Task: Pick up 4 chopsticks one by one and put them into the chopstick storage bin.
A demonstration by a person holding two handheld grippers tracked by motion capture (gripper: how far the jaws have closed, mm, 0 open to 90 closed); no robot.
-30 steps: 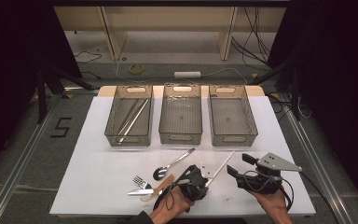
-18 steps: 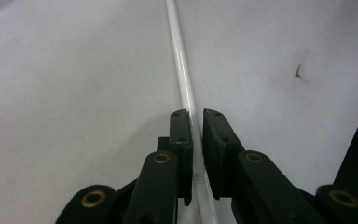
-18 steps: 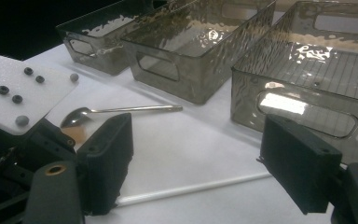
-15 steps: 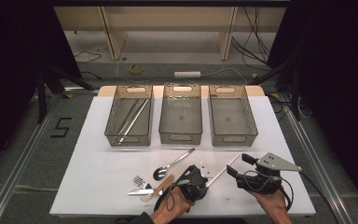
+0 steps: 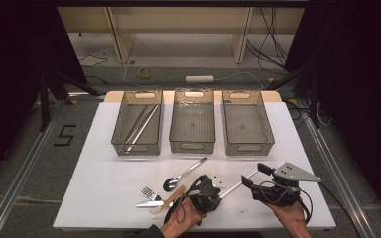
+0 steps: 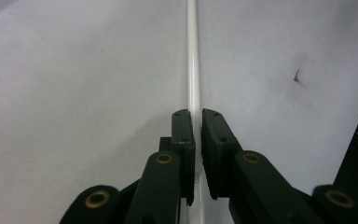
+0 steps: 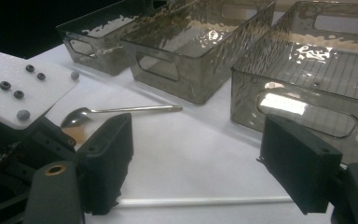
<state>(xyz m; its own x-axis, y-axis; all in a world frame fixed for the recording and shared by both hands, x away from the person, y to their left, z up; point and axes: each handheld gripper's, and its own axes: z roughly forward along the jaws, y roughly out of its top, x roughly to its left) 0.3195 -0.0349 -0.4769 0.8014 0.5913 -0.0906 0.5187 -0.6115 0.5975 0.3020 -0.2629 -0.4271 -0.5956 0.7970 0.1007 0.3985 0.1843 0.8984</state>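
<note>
A thin white stick [image 6: 193, 56] lies on the white table, running away from my left gripper [image 6: 195, 119], whose jaws are shut on its near end. In the high view the left gripper [image 5: 213, 187] sits at the table's front, and the stick [image 5: 238, 182] slants up to the right toward my right gripper [image 5: 256, 174]. The right gripper [image 7: 200, 154] stands wide open just above the table, and the stick [image 7: 205, 201] lies across below its jaws, not touched by them.
Three clear trays stand in a row at the back: the left tray [image 5: 124, 144] holds long metal utensils, the middle tray [image 5: 192, 147] and the right tray [image 5: 248, 148] look bare. A spoon [image 5: 183, 173], a fork [image 5: 151, 192] and a knife [image 5: 146, 204] lie left of my left hand.
</note>
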